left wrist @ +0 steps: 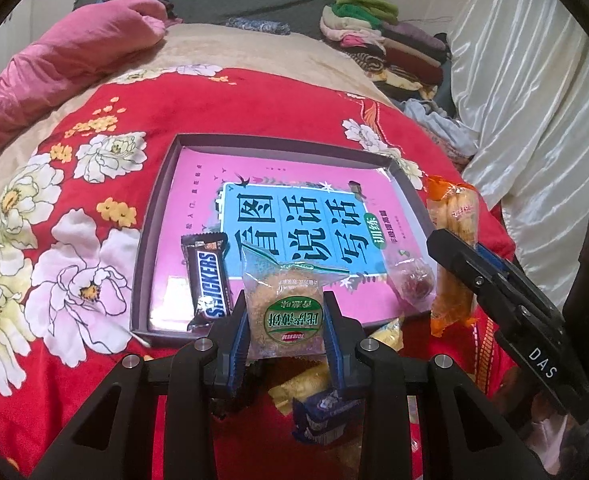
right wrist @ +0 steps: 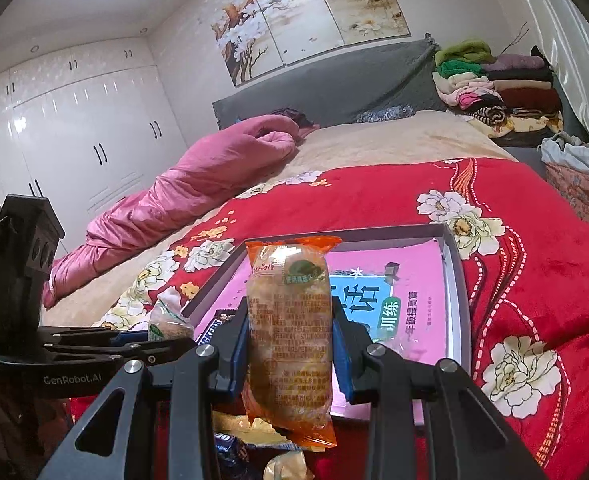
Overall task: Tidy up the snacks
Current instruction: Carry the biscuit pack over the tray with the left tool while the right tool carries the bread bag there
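Note:
My left gripper (left wrist: 286,320) is shut on a clear-wrapped round cake with a green label (left wrist: 284,304) and holds it over the near edge of the shallow grey box (left wrist: 158,200). The box has a pink book (left wrist: 198,208) in its bottom. A Snickers bar (left wrist: 208,280) and a clear-wrapped red sweet (left wrist: 412,278) lie in it. My right gripper (right wrist: 290,344) is shut on an orange-wrapped bread roll (right wrist: 290,320), upright, just before the box (right wrist: 456,292). In the left wrist view the right gripper (left wrist: 470,268) with the roll (left wrist: 454,216) is at the box's right side.
The box lies on a red flowered blanket (left wrist: 74,240) on a bed. Loose snacks lie near me: a yellow packet (left wrist: 388,332), a long yellow one (left wrist: 306,384), a blue one (left wrist: 322,412). A pink quilt (right wrist: 166,208) lies left, folded clothes (right wrist: 490,88) far right.

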